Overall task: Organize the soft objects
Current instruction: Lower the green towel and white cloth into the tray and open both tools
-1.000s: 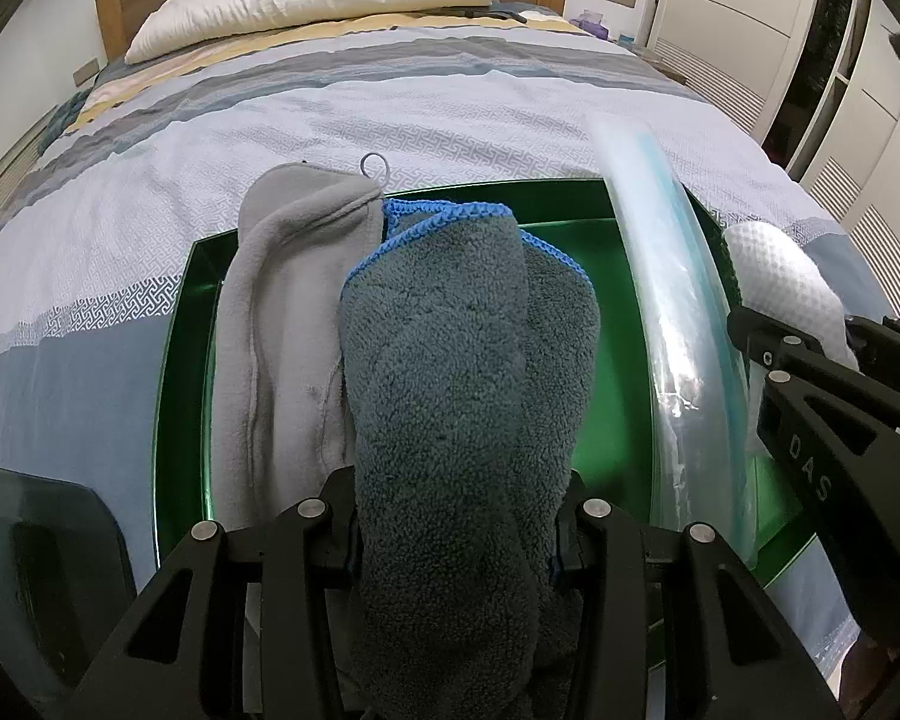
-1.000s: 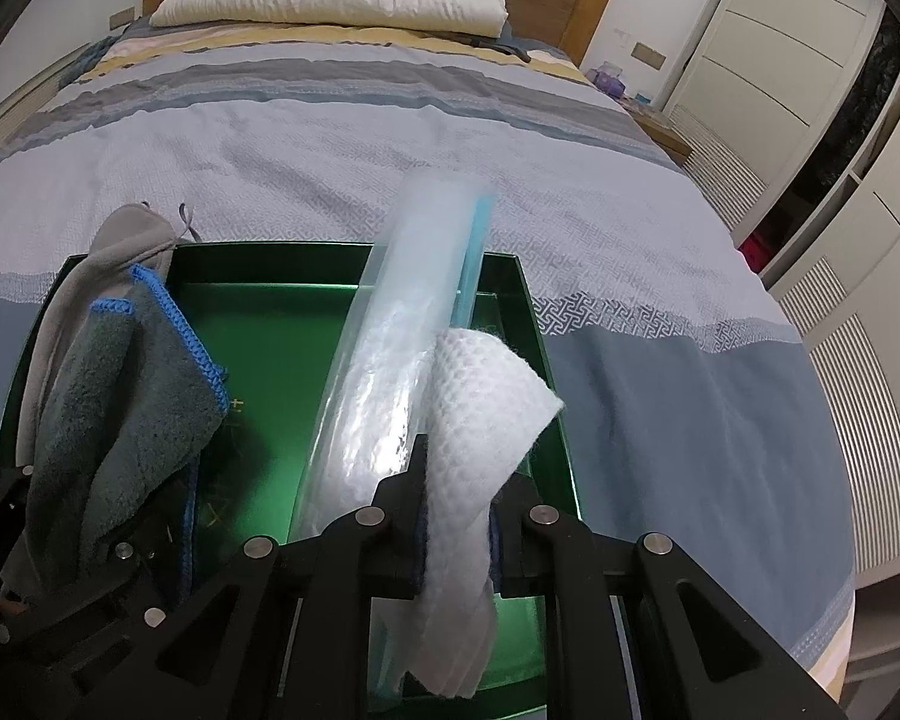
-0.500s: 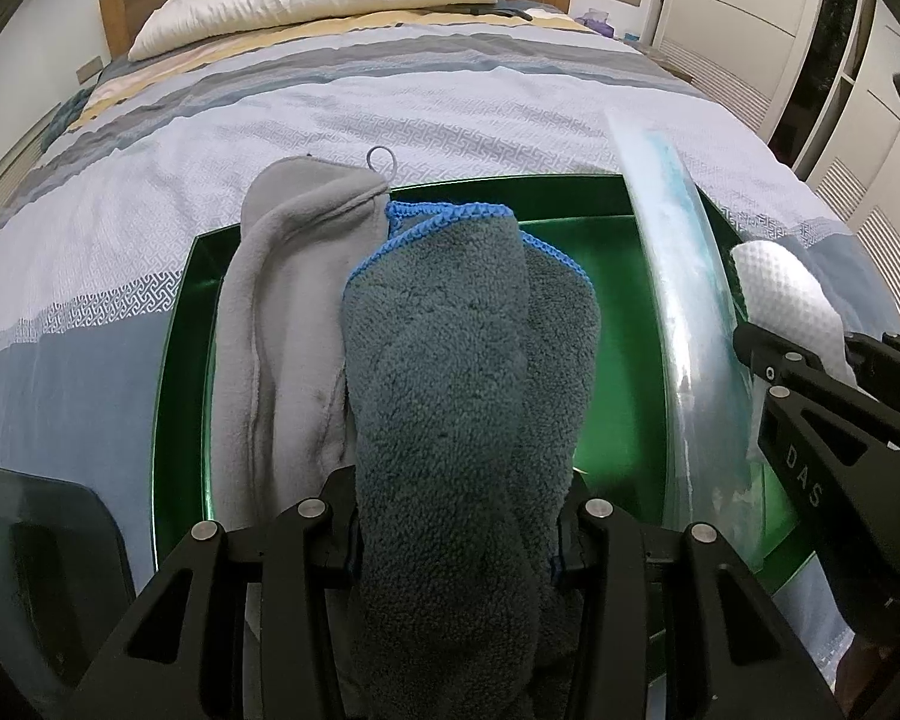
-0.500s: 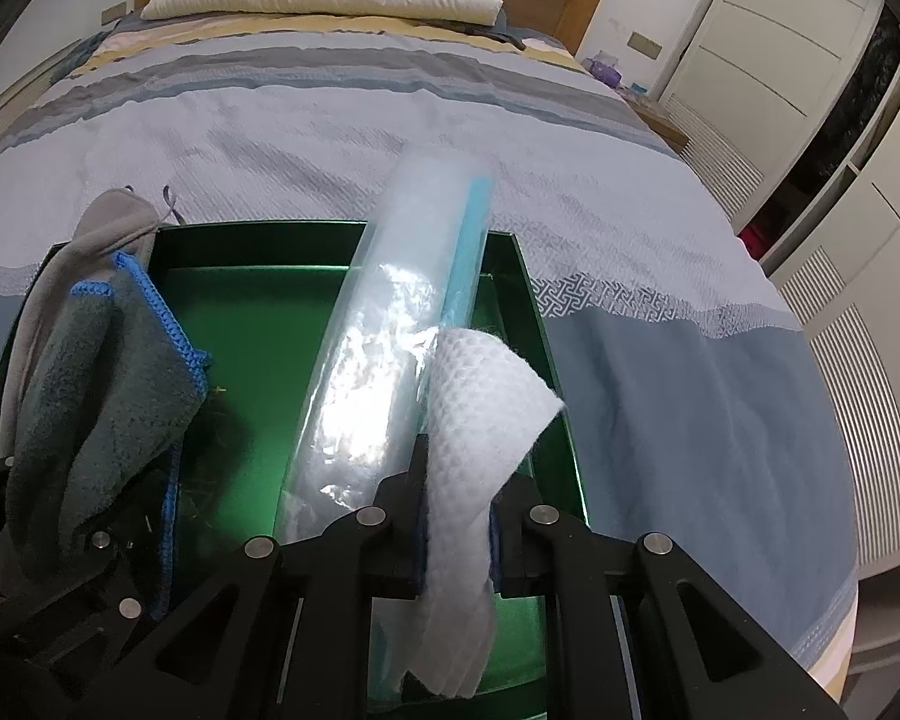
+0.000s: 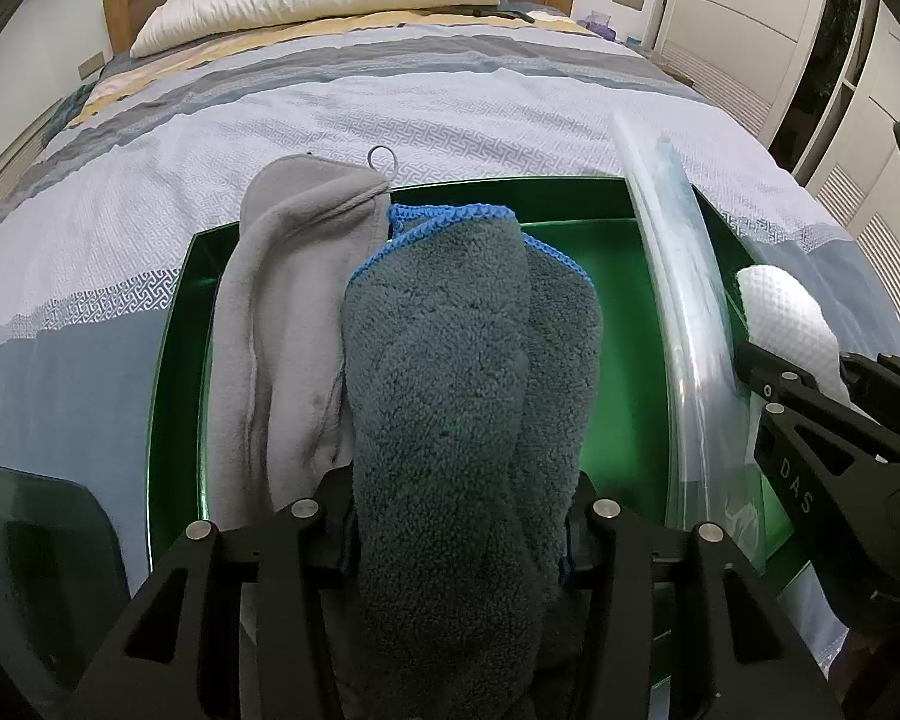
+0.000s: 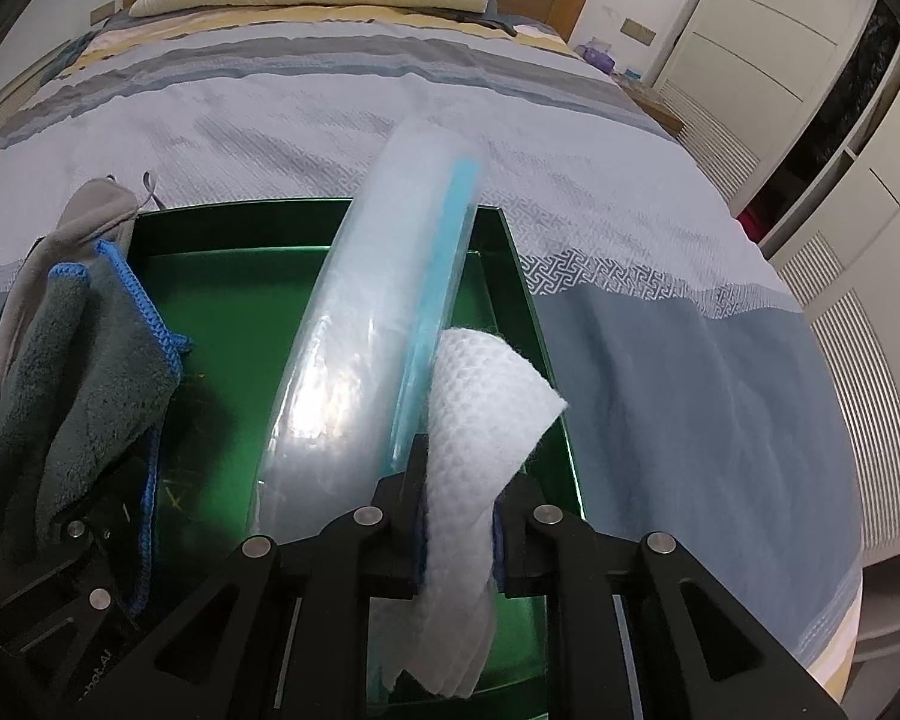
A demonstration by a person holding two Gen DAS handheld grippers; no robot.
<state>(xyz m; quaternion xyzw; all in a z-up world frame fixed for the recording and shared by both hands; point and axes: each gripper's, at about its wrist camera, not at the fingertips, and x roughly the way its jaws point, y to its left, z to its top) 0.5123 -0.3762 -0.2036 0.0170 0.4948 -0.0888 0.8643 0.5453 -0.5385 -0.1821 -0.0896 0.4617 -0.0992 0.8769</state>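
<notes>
While both loads hang over the green tray [image 5: 174,360] on the bed [image 5: 450,114], we have stowed nothing yet.
Our left gripper [image 5: 459,516], jaws just easing, pinches the grey towels [image 5: 450,396]; our right gripper [image 6: 459,516], jaws easing too, pinches the white cloth [image 6: 480,414] beside the plastic bag [image 6: 366,348].

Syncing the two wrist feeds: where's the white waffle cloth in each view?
Left wrist: white waffle cloth at the right edge, sticking up behind the right gripper, right of the clear plastic bag.
Right wrist: bottom centre, between that gripper's fingers, right of the bag.
Shared landmark: the green tray on the bed.
</notes>
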